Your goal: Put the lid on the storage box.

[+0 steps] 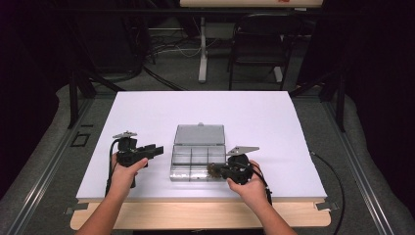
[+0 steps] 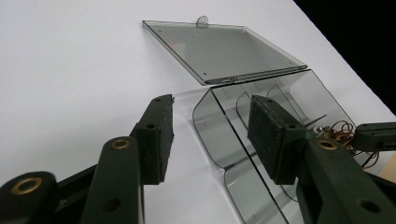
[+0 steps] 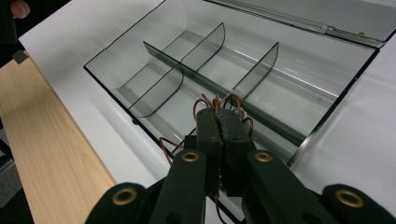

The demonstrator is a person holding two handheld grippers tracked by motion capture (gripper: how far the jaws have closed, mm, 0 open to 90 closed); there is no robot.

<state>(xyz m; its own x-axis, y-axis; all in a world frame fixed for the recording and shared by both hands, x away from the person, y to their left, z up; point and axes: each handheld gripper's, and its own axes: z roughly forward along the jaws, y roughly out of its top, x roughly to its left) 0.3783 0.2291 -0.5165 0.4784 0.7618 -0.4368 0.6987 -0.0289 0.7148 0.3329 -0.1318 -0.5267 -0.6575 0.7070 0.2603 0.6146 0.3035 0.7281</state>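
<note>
Rubber bands (image 1: 214,169), thin brown loops in a tangle, sit clamped in the right hand-held gripper (image 1: 219,170) over the near right part of the clear organizer box (image 1: 182,157). High view: box lies mid-counter, lid (image 1: 199,134) flipped open flat on the far side, smoky transparent plastic, rectangular, split by dividers into compartments. White counter (image 1: 147,112) has wide bare room far, left and right of the box; wooden edge strip (image 1: 195,211) runs along the near side. Left hand-held gripper (image 1: 157,150) is just left of the box, jaws apart, nothing between them.

Left gripper view: two black jaws with rough foam-like pads (image 2: 161,135), spread, aimed at the box's left wall (image 2: 210,126), curved at its corners; not touching it. Lid (image 2: 219,51) flat, small hang tab on its far edge. Bands (image 2: 338,133) and the other gripper's tip (image 2: 373,137) at right.

Right gripper view: jaws pressed together on the bands (image 3: 219,105), loops poking out above and beside the pads. Below them the box's compartments (image 3: 154,88), curved dividers, glossy. Wood strip (image 3: 51,140) at left, matte grain.
</note>
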